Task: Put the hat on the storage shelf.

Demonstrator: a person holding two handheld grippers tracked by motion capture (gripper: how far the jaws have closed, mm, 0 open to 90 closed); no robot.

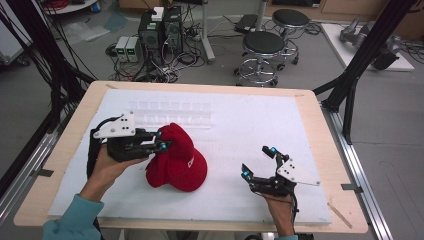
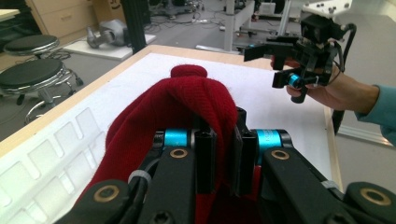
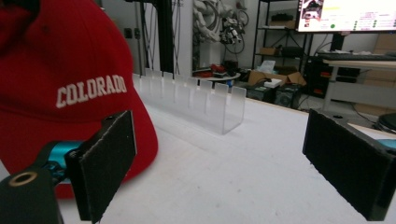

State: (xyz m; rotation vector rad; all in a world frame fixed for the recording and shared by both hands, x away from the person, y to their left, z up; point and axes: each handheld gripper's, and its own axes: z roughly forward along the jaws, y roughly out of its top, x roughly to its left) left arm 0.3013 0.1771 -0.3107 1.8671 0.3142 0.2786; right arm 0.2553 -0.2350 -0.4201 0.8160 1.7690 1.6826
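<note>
Pinching a fold of red fabric, the left tool (image 1: 161, 140) has its two black jaws closed on the raised back part of a red cap (image 1: 177, 160); in the left gripper view the knit cloth (image 2: 187, 105) bunches up between the jaws and rises above them; a hand (image 1: 107, 167) in a teal sleeve holds this tool from the lower left of the high view. The cap sits left of the middle of the white mat (image 1: 260, 125), its brim spread flat toward the person; white letters reading COLORADO (image 3: 91, 90) show on it in the right gripper view.

The right tool (image 1: 257, 162) hovers low over the mat well apart from the cap, on the person's right; its jaws stand wide apart with nothing between them, and bare white mat lies ahead of them.

Beyond the cap, near the far edge of the mat, a clear plastic rack (image 1: 172, 114) with a row of upright dividers lies across the desk; its near end (image 3: 224, 109) stands apart from the cap.

The mat covers most of the wooden desk (image 1: 75, 130), leaving a bare wooden border on every side; the right half of the mat is open space; past the far edge are round black stools (image 1: 262, 45) and computer boxes with tangled cables (image 1: 160, 30) on the floor.
</note>
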